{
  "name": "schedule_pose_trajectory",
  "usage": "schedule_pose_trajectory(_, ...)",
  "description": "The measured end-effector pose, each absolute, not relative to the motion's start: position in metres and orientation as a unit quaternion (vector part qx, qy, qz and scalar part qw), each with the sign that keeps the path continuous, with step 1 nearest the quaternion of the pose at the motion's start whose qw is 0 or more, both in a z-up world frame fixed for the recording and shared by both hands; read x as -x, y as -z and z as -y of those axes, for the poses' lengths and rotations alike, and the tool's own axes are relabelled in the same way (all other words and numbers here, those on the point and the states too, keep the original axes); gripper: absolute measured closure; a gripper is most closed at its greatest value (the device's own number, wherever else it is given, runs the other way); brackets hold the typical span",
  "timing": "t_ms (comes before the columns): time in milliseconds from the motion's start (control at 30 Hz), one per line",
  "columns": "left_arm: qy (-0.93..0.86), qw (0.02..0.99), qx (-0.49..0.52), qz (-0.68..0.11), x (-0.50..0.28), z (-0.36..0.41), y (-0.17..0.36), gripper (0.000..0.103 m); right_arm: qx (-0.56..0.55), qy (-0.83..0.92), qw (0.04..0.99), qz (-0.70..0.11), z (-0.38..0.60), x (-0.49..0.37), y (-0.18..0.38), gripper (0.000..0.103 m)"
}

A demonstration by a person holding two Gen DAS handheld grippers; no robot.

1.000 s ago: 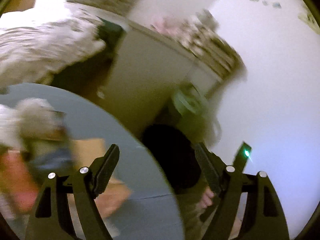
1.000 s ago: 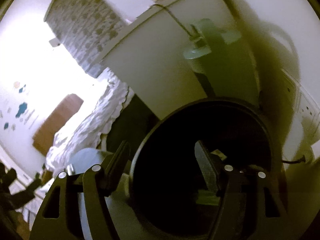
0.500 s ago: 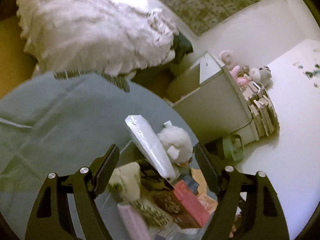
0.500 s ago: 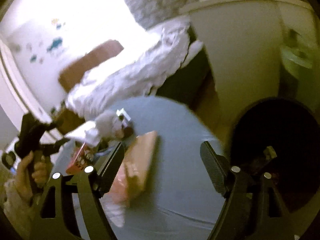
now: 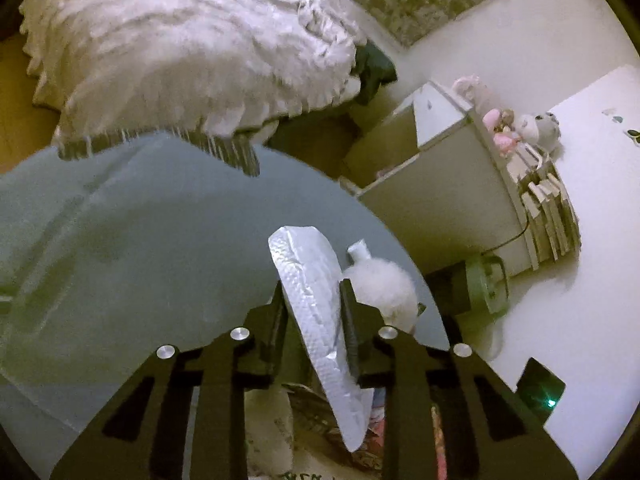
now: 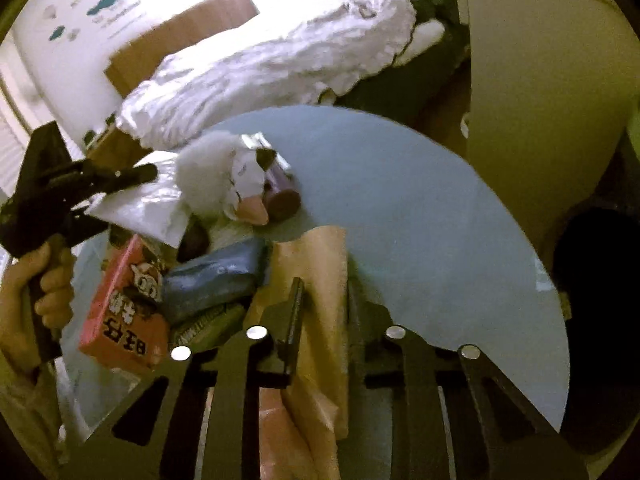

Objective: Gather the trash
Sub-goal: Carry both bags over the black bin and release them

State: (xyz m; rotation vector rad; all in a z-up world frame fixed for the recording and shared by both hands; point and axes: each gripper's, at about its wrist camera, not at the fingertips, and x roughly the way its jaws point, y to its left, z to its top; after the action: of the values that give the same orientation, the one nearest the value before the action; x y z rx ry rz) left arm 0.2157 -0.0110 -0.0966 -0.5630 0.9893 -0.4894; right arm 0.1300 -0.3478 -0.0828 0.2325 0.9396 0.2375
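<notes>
Left tongs [image 5: 312, 300]: jaws just closed, clamped on silver foil pouch [image 5: 316, 304], above pile at bench [image 5: 140, 240] edge. Right tongs [image 6: 324, 312]: just closed, gripping tan wrapper [image 6: 320, 280] there.

Left wrist view: looks forward and down along its own fingers, close over the round blue desk [image 5: 168, 240], facing the bed [image 5: 180, 60] and a cabinet [image 5: 432, 200].

Right wrist view: same downward tilt, close above the desk [image 6: 420, 220], bed [image 6: 260, 68] beyond.

Shared: desk, bed, white plush toy [image 5: 384, 284] [image 6: 216, 176]. The right view also catches the left hand-held gripper [image 6: 152, 174].
</notes>
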Motion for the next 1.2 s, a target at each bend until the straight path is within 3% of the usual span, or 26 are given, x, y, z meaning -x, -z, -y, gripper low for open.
schedule_pose_trajectory(267,0.232,0.860,0.262,-0.372,-0.182,-0.008,0.036,0.078,-0.134,-0.112,0.932,-0.318,0.381,-0.092,0.032,0.093)
schedule_pose_trajectory(533,0.289,0.860,0.213,-0.362,-0.147,0.049,-0.003,0.078,-0.191,-0.066,0.952,-0.232,0.445,-0.056,0.018,0.093)
schedule_pose_trajectory(900,0.385,0.828,0.143,-0.382,-0.116,0.197,0.014,0.078,-0.258,0.070,0.949,-0.164,0.551,-0.007,0.041,0.093)
schedule_pose_trajectory(1200,0.434,0.795,0.105,-0.412,-0.107,0.296,0.044,0.078,-0.257,0.145,0.941,-0.166,0.614,0.014,0.061,0.093)
